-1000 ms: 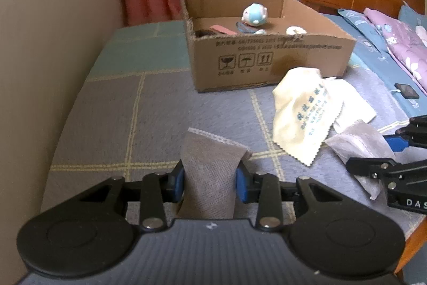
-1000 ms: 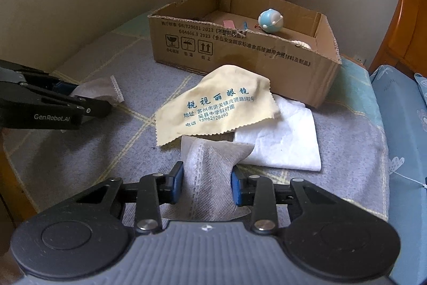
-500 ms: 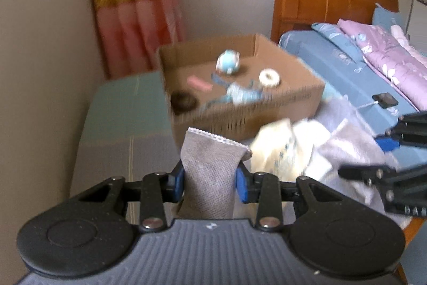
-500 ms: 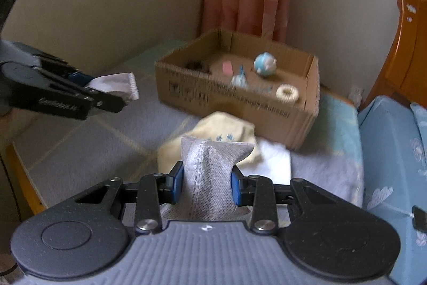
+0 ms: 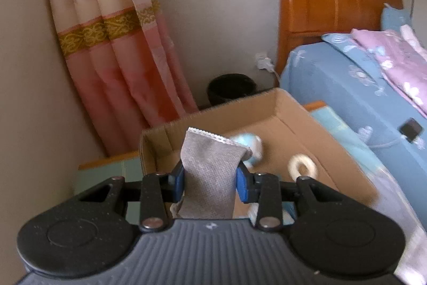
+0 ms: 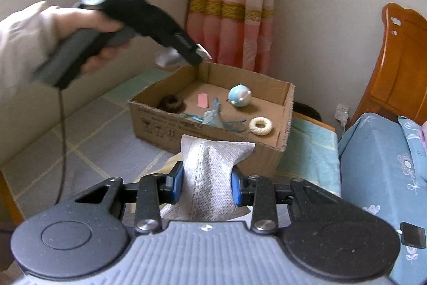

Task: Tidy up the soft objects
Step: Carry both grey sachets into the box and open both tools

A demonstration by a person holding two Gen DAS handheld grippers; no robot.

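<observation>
Grey sachet (image 5: 210, 175) pinched in the left tool (image 5: 210, 178), jaws just easing apart, should drop well inside the cardboard box (image 5: 293, 119); right tool (image 6: 206, 187) clamps another.

We see a pink curtain (image 5: 117, 44) with a gold band beside a wooden headboard (image 5: 333, 4), a black bin (image 5: 230, 88) on the floor between them, and blue bedding (image 6: 379, 164).

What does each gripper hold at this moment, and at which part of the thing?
The left gripper holds a grey fabric pouch across its middle, above the cardboard box. The right gripper holds a pale grey pouch the same way; each crimped end sticks out past the jaws.
</observation>
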